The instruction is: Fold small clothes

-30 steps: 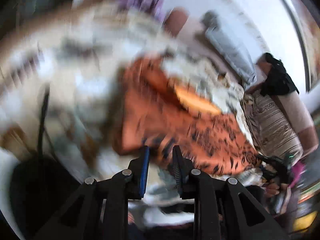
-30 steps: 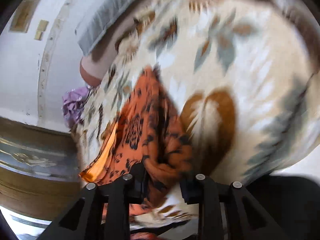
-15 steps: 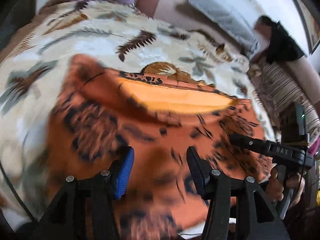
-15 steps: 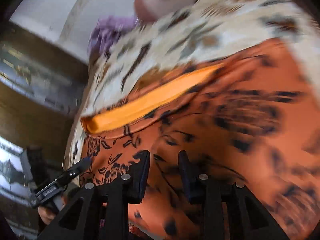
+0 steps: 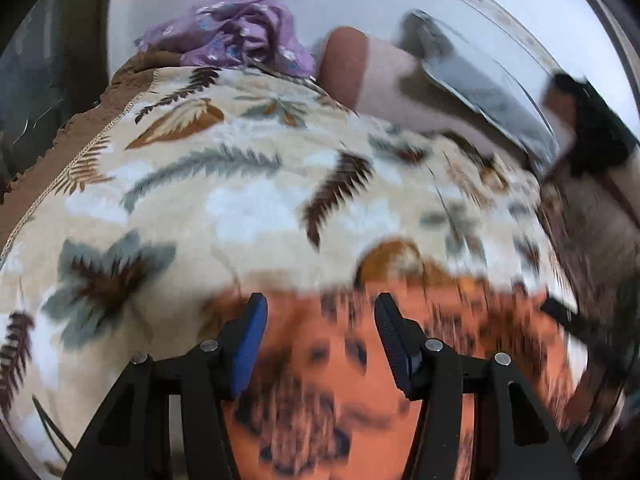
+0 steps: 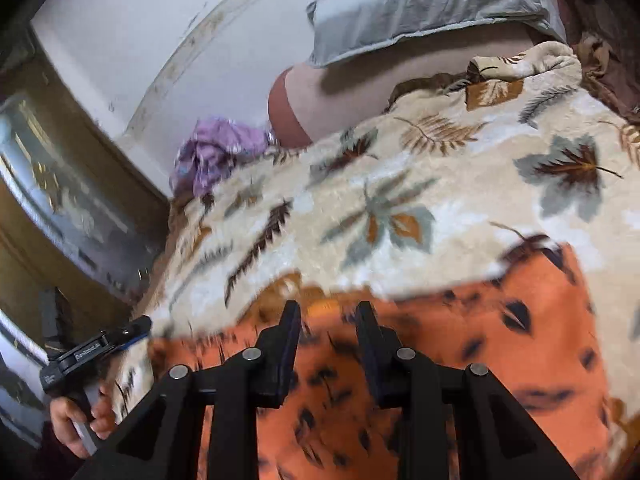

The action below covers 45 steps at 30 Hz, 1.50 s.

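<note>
An orange garment with black print [image 5: 344, 364] lies spread on the leaf-patterned blanket [image 5: 248, 184], blurred by motion; it also shows in the right wrist view [image 6: 500, 340]. My left gripper [image 5: 318, 312] is open and empty above the garment's far edge. My right gripper [image 6: 328, 316] is open and empty above the garment's far edge too. The left gripper, held in a hand, shows at the lower left of the right wrist view [image 6: 104, 344]. The blanket also fills the right wrist view [image 6: 360, 184].
A crumpled purple cloth [image 5: 236, 40] lies at the blanket's far end, also in the right wrist view [image 6: 216, 148]. A grey pillow [image 6: 420, 4] and a pink bolster [image 5: 380, 76] lie behind. A wooden cabinet [image 6: 60, 200] stands at the left.
Both grippers let go of the orange garment, which now lies spread flat. Both have pulled back toward its near part; the left jaws opened wider.
</note>
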Each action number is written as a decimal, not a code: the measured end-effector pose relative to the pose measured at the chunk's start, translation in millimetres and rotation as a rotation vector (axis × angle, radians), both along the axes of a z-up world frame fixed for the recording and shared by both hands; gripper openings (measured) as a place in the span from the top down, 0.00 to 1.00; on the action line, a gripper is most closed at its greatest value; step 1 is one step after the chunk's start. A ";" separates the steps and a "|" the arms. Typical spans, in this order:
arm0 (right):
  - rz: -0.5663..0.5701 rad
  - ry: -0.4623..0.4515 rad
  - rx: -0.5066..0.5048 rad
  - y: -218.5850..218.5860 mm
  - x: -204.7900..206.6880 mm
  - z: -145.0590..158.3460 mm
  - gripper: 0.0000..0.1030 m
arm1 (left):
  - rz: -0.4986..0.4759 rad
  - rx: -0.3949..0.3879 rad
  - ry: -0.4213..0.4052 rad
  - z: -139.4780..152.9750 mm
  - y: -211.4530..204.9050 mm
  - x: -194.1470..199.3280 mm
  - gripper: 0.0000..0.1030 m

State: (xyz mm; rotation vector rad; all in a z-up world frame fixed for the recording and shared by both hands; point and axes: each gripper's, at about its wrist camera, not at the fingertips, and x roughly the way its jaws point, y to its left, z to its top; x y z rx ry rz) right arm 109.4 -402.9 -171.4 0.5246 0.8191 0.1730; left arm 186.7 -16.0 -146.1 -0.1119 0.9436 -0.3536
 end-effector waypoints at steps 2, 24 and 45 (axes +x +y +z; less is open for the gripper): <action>-0.005 0.023 -0.028 3.5 -13.6 -3.3 0.68 | -0.017 0.033 0.006 -5.3 6.4 -27.2 0.45; -0.106 0.070 0.057 -7.0 -89.3 -27.0 0.70 | 0.054 0.081 -0.039 -21.6 -14.3 -106.8 0.19; -0.065 0.173 0.059 3.1 -70.2 -59.5 0.69 | 0.063 0.303 0.039 -55.9 -48.7 -104.1 0.00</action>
